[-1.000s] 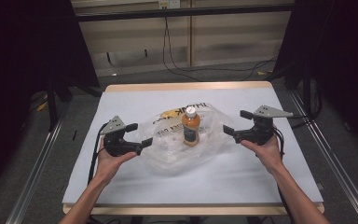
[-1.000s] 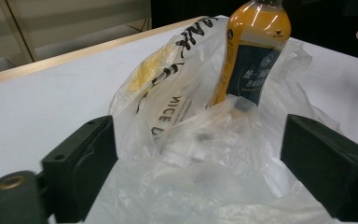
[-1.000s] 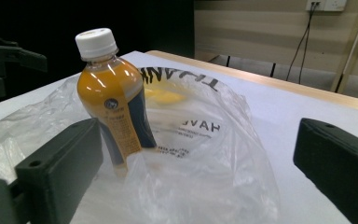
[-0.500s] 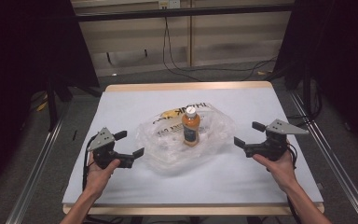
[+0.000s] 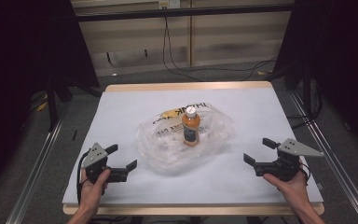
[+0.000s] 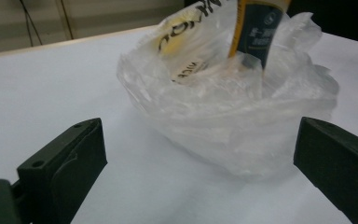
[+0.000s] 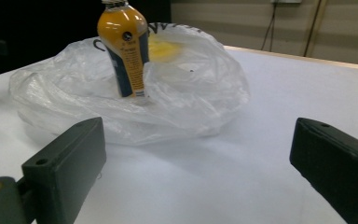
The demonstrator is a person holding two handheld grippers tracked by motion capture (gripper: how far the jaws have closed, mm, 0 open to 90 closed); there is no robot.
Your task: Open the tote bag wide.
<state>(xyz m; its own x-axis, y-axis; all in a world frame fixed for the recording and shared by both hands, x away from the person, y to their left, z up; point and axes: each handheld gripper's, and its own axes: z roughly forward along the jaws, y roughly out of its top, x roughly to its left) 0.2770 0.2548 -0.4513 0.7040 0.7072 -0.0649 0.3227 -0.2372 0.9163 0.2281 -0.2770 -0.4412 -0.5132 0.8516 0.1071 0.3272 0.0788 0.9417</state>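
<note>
Left gripper [image 5: 124,157] and right gripper [image 5: 257,151] wide, empty; each should pinch only crumpled clear plastic bag [image 5: 165,150], sparing upright orange bottle [image 5: 190,125].

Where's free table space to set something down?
Bare: the far strip between the plastic bag and the table back edge, both far corners, and the near middle between the left tongs and right tongs. Crowded: centre, bag with upright bottle.

White table [image 5: 121,112] — black cables [image 5: 182,70] on floor behind.
</note>
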